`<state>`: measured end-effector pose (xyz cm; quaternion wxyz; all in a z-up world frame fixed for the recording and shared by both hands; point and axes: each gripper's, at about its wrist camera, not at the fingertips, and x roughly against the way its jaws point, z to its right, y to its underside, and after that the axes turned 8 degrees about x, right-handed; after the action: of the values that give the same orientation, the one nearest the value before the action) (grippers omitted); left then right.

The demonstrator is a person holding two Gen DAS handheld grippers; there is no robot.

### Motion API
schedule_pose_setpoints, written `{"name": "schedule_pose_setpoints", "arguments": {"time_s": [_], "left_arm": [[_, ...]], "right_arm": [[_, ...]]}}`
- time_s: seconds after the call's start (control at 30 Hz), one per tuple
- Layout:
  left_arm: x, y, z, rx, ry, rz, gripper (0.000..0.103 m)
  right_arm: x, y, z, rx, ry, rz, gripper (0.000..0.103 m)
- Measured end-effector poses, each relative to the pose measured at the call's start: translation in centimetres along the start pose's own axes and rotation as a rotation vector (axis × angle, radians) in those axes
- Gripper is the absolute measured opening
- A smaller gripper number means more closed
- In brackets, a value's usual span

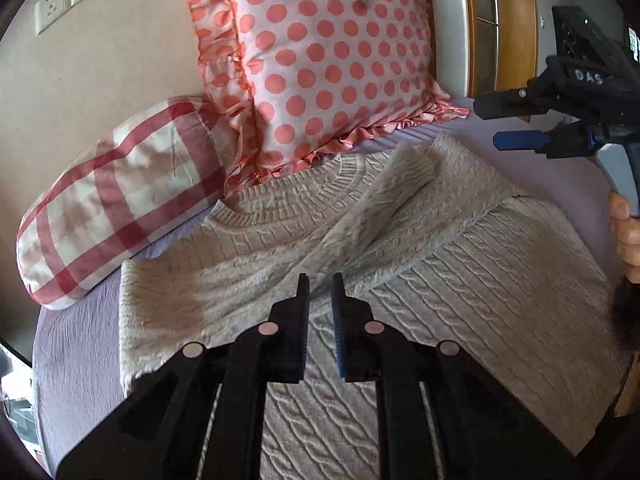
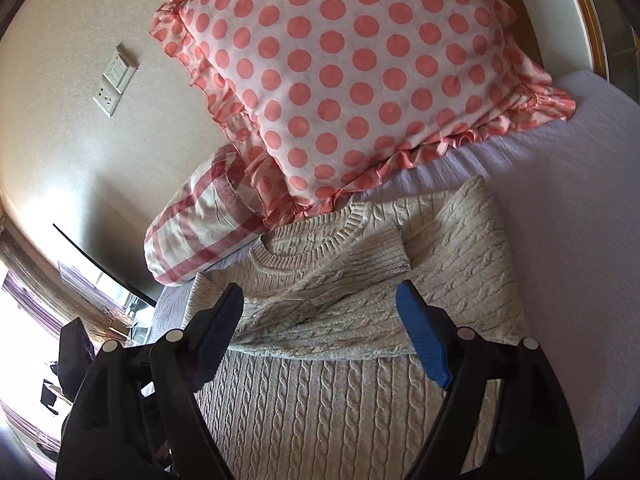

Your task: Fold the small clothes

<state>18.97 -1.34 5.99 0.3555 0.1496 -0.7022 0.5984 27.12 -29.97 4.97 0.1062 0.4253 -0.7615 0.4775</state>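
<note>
The cream cable-knit sweater (image 1: pixel 460 264) lies flat on the lilac bed sheet (image 1: pixel 72 356), its ribbed neckline toward the pillows and both sleeves folded across the chest. The left gripper (image 1: pixel 320 286) hovers low over the sweater's middle, its fingers drawn nearly together with only a thin slit between them and no cloth caught in it. The right gripper (image 2: pixel 320 298) hangs over the sweater's lower body with its fingers spread wide, one pad blue, holding nothing. Only the left wrist view shows the right gripper from outside, at the sweater's far edge, with the person's hand (image 1: pixel 626 236) on its grey handle. Behind the neckline sit a polka-dot pillow (image 1: pixel 320 56) and a red checked pillow (image 1: pixel 120 196); wall sockets (image 2: pixel 114 84) show in both views.
</note>
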Motion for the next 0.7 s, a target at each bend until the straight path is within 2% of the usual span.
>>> {"name": "schedule_pose_setpoints", "arguments": {"time_s": [0.07,0.17,0.27,0.33,0.43,0.5,0.6,0.63,0.67,0.7], "left_arm": [[2.0,1.4,-2.5,0.077,-0.016,0.011,0.023],[5.1,3.9,-5.5,0.154,-0.071,0.025,0.033],[7.6,6.3,-7.6,0.221,-0.115,0.023,0.041],[8.8,7.5,-8.7,0.253,-0.133,0.020,0.043],[9.5,8.6,-9.9,0.297,-0.135,0.013,0.046],[9.3,8.8,-10.3,0.312,-0.126,0.005,0.048],[8.5,8.5,-9.9,0.324,-0.092,-0.003,0.049],[8.3,8.4,-9.6,0.322,-0.078,-0.003,0.050],[8.2,8.2,-9.2,0.313,-0.068,-0.002,0.050],[8.0,8.0,-8.7,0.301,-0.062,0.001,0.052]], "right_arm": [[-1.7,-0.3,1.1,-0.031,0.024,-0.055,0.060],[-4.7,-0.7,3.0,-0.120,0.057,-0.129,0.047],[-6.1,-0.4,4.4,-0.200,0.096,-0.143,0.042],[-5.2,-0.1,4.7,-0.225,0.154,-0.087,0.041],[-3.7,-0.9,4.8,-0.176,0.215,0.000,0.041],[-4.2,-1.5,5.2,-0.172,0.200,-0.023,0.041],[-6.7,-1.2,5.4,-0.153,0.155,-0.121,0.040],[-7.5,-0.9,5.2,-0.133,0.139,-0.143,0.025],[-7.6,-0.7,4.7,-0.103,0.150,-0.139,0.015],[-7.0,-0.6,4.1,-0.070,0.163,-0.113,0.013]]}}
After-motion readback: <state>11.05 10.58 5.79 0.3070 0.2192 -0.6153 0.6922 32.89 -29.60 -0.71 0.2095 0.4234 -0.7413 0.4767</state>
